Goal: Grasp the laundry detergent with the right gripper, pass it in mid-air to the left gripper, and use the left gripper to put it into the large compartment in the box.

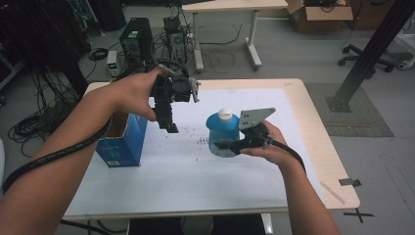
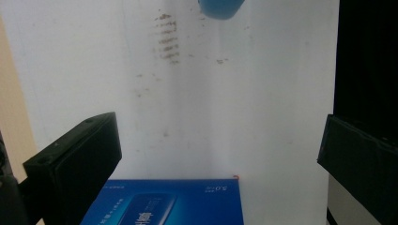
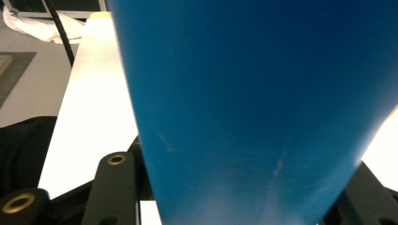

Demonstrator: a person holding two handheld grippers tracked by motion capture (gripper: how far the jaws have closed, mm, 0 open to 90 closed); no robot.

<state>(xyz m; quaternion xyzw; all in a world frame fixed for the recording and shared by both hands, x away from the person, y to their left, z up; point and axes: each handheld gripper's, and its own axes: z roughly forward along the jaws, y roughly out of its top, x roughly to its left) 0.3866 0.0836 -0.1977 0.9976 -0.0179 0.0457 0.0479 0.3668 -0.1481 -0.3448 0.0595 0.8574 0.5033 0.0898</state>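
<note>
At the frame's centre the right tongs clamp the blue bottle low on its body, apparently just above the tabletop. The left tongs hang wide and empty above the blue box at left. Judged best: keep the bottle upright, squeezing gently.

Two black handheld grippers: the left gripper is showing blocky jaws, the right gripper is wearing a grey triangular plate (thick black cables are trailing from both).
</note>
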